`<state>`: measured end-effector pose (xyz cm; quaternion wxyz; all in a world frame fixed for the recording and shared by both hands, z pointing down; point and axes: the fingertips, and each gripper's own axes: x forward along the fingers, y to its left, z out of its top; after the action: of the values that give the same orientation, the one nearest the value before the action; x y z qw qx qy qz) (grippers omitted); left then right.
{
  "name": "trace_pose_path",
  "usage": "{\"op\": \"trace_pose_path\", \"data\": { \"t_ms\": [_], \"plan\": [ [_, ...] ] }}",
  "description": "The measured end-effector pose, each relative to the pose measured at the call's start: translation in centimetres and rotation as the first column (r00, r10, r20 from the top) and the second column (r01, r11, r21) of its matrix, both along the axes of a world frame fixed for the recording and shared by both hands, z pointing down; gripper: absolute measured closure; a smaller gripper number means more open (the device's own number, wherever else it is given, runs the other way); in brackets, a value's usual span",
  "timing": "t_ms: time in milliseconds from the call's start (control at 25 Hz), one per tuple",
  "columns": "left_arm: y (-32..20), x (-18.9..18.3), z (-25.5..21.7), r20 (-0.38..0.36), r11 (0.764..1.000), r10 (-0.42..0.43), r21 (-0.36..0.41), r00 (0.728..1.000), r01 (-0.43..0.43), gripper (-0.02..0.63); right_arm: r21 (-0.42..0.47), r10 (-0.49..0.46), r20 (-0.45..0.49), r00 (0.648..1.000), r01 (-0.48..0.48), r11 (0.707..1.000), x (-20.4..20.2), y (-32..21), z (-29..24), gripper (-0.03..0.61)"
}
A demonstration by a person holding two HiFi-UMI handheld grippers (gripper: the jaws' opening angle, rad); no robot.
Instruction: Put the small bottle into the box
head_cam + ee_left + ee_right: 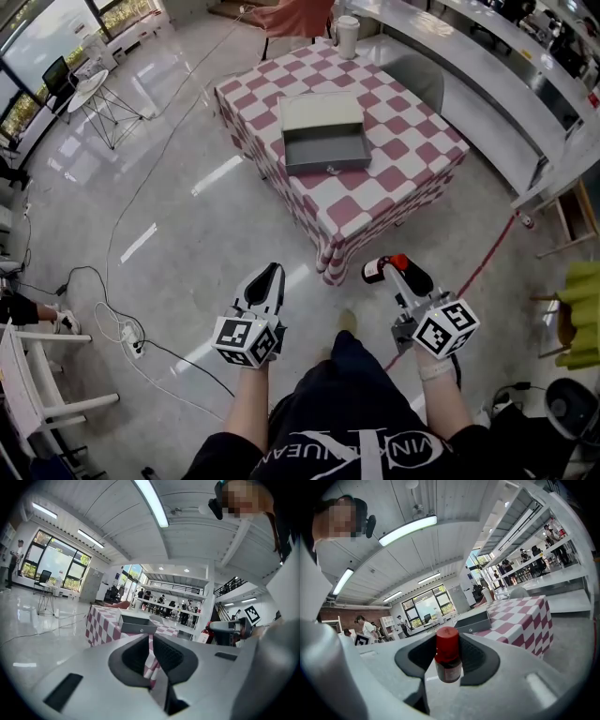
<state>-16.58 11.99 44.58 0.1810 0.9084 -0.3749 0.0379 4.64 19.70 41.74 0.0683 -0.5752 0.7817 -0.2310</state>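
The right gripper [405, 270] is clamped on the small bottle [382, 268]. In the right gripper view the bottle [448, 660] sits squarely between the two dark pads of that gripper [449, 654], red cap up and dark body below, and both pads press against its sides. From the head view it is held out over the shiny floor [187, 187], just short of the near corner of the table [412, 141] and well apart from the box [325, 150].

The left gripper [269, 274] carries nothing. In its own view the jaws of that gripper [149, 641] stand almost together, with only a thin slit between the pads, and through that slit shows a strip of the red-and-white checked cloth. It hangs over the floor beside the right gripper, at about the same distance from the table.

The box is grey and open — its pale lid is folded back on the far side — and it rests near the middle of the table. Both gripper views catch it further off: the box [137, 626] from the left, the box [473, 620] from the right. A white cup [348, 36] stands at the table's far edge. Cables [112, 281] trail across the floor on the left.
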Motion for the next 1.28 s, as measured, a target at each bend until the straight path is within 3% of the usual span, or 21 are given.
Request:
{"op": "trace_pose_path", "data": {
  "t_ms": [240, 560, 1280],
  "plan": [
    [-4.6, 3.7, -1.8, -0.012, 0.999, -0.006, 0.04, 1.0, 0.007, 0.583, 0.068, -0.038, 0.011, 0.999, 0.037, 0.997, 3.0, -4.6, -2.1, 0.434],
    [-7.9, 8.1, -2.9, 0.013, 0.999, -0.009, 0.047, 1.0, 0.008, 0.583, 0.08, -0.075, 0.033, 0.997, 0.072, 0.994, 6.2, -8.3, -2.2, 0.434],
    [-7.9, 7.3, -1.6, 0.046, 0.996, -0.074, 0.054, 0.996, 0.072, 0.583, 0.09, -0.155, 0.086, 0.984, 0.148, 0.985, 6.6, -12.1, -1.0, 0.434]
  ]
}}
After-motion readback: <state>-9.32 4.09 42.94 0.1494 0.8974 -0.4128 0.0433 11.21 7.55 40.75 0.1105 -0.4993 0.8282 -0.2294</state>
